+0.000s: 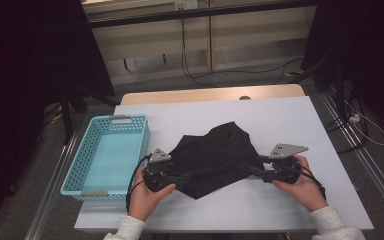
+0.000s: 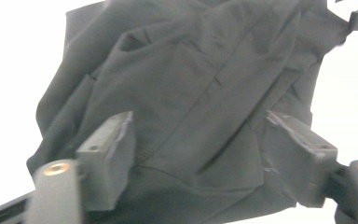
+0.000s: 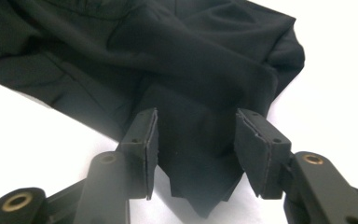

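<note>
While the black cloth [image 1: 214, 157] lies crumpled on the table [image 1: 300, 125], both grippers' spread fingers [image 3: 147, 144] straddle its opposite edges

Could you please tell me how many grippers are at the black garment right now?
2. The left gripper is at the black garment's left edge, beside the blue basket; the right gripper is at its right edge. Both have their jaws open around cloth.

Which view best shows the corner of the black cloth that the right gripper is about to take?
The right gripper view: the black cloth ends in a corner between its open jaws. The high view shows the whole cloth flat on the table; the left gripper view shows its opposite side.
</note>
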A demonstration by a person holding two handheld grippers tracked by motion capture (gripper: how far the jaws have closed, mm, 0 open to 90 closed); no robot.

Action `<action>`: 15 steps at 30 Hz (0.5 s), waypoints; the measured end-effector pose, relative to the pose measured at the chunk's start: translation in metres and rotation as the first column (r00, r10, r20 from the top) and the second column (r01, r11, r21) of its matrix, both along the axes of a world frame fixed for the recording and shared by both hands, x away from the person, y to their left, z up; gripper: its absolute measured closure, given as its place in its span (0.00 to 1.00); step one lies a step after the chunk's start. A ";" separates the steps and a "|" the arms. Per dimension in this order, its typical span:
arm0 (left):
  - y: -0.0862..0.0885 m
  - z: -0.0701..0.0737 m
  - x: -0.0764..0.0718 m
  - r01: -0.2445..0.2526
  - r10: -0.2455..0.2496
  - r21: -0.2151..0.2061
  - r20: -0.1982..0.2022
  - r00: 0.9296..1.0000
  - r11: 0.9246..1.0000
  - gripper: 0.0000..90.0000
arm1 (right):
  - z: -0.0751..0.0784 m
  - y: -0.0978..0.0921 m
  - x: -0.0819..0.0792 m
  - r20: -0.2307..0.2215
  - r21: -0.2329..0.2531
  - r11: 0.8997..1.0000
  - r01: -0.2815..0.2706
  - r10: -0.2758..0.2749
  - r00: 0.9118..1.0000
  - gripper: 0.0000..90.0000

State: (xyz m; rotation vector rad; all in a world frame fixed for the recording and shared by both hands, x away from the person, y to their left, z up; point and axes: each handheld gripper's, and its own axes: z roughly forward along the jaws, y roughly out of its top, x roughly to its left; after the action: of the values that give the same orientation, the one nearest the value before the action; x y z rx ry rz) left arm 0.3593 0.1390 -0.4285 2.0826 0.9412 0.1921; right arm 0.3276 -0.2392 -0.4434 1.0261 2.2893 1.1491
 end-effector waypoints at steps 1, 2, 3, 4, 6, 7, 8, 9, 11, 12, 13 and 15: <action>0.000 0.001 0.000 -0.003 0.003 -0.006 -0.003 1.000 1.000 0.24 | 0.001 -0.001 0.000 -0.001 0.005 1.000 0.013 -0.013 1.000 0.59; 0.001 0.001 0.001 -0.004 0.004 -0.007 0.000 1.000 1.000 0.22 | 0.001 -0.003 0.000 -0.001 0.007 0.999 0.035 -0.035 0.999 0.60; 0.001 0.001 0.001 0.002 -0.002 -0.004 0.006 1.000 1.000 0.20 | 0.001 -0.005 0.001 0.002 0.008 0.999 0.053 -0.053 0.999 0.61; 0.001 0.002 0.001 0.012 -0.012 -0.002 0.006 1.000 1.000 0.20 | 0.001 -0.008 0.001 0.000 0.016 0.998 0.063 -0.063 0.998 0.63; 0.000 0.004 0.001 0.019 -0.019 -0.013 0.016 1.000 1.000 0.19 | 0.002 -0.012 0.002 0.005 0.025 0.997 0.070 -0.070 0.998 0.66; 0.000 0.004 0.000 0.017 -0.016 -0.020 0.020 1.000 1.000 0.19 | 0.004 -0.014 0.001 0.008 0.031 0.997 0.069 -0.070 0.998 0.68; -0.001 0.004 0.000 0.020 -0.019 -0.022 0.020 1.000 1.000 0.19 | 0.005 -0.014 0.001 0.010 0.042 0.997 0.065 -0.066 0.998 0.68; -0.002 0.004 -0.001 0.014 -0.013 -0.020 0.018 1.000 1.000 0.19 | 0.005 -0.015 0.001 0.005 0.047 0.997 0.061 -0.061 0.998 0.68; -0.003 0.003 0.000 0.034 -0.034 -0.010 0.010 0.999 0.999 0.18 | 0.002 -0.013 0.001 -0.020 0.050 0.997 0.061 -0.060 0.998 0.66; -0.004 0.002 0.000 0.041 -0.041 -0.009 0.008 0.999 0.999 0.18 | -0.001 -0.010 0.001 -0.032 0.043 0.997 0.056 -0.055 0.998 0.65; -0.005 0.001 -0.001 0.034 -0.034 -0.014 0.006 0.999 0.999 0.18 | -0.004 -0.008 0.001 -0.042 0.030 0.998 0.053 -0.052 0.998 0.64; -0.004 0.002 -0.002 0.046 -0.046 -0.010 0.003 0.999 0.999 0.17 | -0.007 -0.004 0.002 -0.047 0.014 0.999 0.042 -0.041 0.998 0.63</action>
State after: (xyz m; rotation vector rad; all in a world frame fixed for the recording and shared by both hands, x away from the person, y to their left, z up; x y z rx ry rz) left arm 0.3569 0.1345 -0.4262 2.0923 0.8901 0.1660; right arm 0.3292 -0.2435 -0.4503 1.1122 2.2876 1.1389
